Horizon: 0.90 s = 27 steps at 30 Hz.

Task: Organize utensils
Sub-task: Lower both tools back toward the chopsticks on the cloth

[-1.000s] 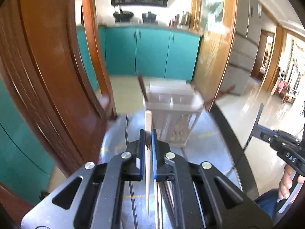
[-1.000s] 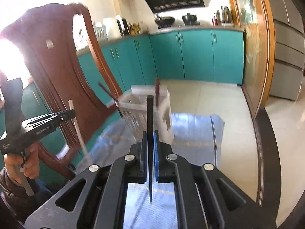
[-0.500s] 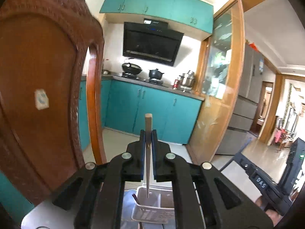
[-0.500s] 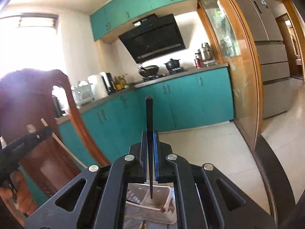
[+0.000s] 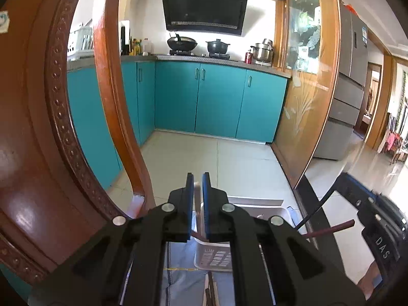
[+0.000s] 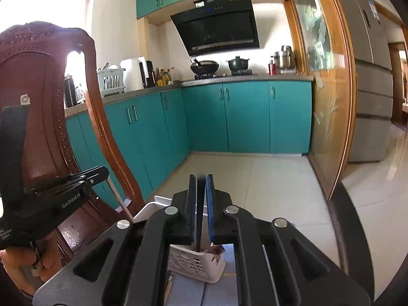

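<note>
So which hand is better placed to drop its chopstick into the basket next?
Probably the right. Its tongs hold the dark chopstick with the tip at the basket opening. The left tongs hold the pale chopstick nearer the rim.

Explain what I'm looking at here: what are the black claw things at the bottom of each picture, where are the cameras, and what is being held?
There is no robot. A person holds a hand-operated gripper in each hand, and a wide-angle camera on each looks forward along its two fingers. One picture is from the left gripper, the other from the right gripper.

The left gripper pinches a pale chopstick; the right gripper pinches a black chopstick. Both hang above a white plastic basket that stands on a blue cloth and has a reddish stick poking out.

Each view catches the other gripper at its edge. Behind are a wooden chair and teal kitchen cabinets.
</note>
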Each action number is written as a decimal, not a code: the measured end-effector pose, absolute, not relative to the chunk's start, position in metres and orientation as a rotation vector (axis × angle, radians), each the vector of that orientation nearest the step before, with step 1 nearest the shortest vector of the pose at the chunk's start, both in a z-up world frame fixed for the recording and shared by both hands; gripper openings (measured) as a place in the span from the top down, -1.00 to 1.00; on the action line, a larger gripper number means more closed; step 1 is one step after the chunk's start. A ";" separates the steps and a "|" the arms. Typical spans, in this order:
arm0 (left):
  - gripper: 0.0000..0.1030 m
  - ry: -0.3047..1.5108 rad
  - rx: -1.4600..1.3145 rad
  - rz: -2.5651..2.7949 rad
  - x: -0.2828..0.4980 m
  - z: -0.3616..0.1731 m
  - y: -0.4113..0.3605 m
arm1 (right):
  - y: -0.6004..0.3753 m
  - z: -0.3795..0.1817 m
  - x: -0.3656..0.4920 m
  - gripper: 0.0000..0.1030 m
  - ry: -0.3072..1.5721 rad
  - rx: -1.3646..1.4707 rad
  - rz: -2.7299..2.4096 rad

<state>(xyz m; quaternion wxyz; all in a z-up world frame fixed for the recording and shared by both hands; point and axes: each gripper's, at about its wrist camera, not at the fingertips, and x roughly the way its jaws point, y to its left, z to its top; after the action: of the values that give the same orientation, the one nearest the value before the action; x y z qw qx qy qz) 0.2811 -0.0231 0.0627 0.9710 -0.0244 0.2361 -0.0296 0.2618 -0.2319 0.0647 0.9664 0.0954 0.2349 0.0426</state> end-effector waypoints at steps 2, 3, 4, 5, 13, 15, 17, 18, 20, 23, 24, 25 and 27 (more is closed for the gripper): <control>0.80 0.464 -0.037 -0.064 0.272 0.063 -0.022 | -0.233 0.070 0.253 0.58 0.444 0.182 0.078; 0.74 0.460 -0.036 -0.070 0.268 0.064 -0.021 | -0.235 0.074 0.243 0.53 0.408 0.184 0.076; 0.64 0.454 -0.038 -0.076 0.263 0.065 -0.020 | -0.236 0.078 0.233 0.50 0.375 0.186 0.081; 0.55 0.447 -0.040 -0.082 0.258 0.066 -0.019 | -0.236 0.081 0.225 0.47 0.358 0.187 0.095; 0.12 0.430 -0.023 -0.027 0.219 0.039 0.013 | -0.184 0.006 0.191 0.47 0.673 0.122 0.387; 0.13 0.502 -0.017 0.007 0.221 0.017 0.023 | -0.170 -0.038 0.203 0.47 0.868 0.116 0.401; 0.13 0.555 -0.038 0.016 0.223 0.004 0.032 | -0.157 -0.074 0.211 0.47 1.019 0.114 0.394; 0.13 0.579 -0.050 0.021 0.224 -0.002 0.036 | -0.152 -0.085 0.213 0.39 1.063 0.110 0.399; 0.13 0.597 -0.060 0.032 0.222 -0.008 0.041 | -0.140 -0.097 0.215 0.11 1.102 0.091 0.398; 0.12 0.598 -0.072 0.042 0.216 -0.011 0.048 | -0.120 -0.109 0.215 -0.03 1.117 0.002 0.350; 0.12 0.600 -0.080 0.037 0.214 -0.012 0.049 | -0.115 -0.113 0.215 -0.03 1.122 -0.022 0.334; 0.11 0.605 -0.087 0.034 0.210 -0.014 0.050 | -0.112 -0.117 0.218 -0.03 1.130 -0.027 0.318; 0.10 0.617 -0.094 0.026 0.209 -0.016 0.049 | -0.118 -0.122 0.229 -0.03 1.158 -0.002 0.306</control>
<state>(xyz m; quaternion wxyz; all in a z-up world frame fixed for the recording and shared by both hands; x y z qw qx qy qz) 0.2092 0.0495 -0.0163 0.9517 -0.0461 0.3033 0.0130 0.2294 -0.1177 -0.1216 0.8260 -0.0011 0.5451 0.1439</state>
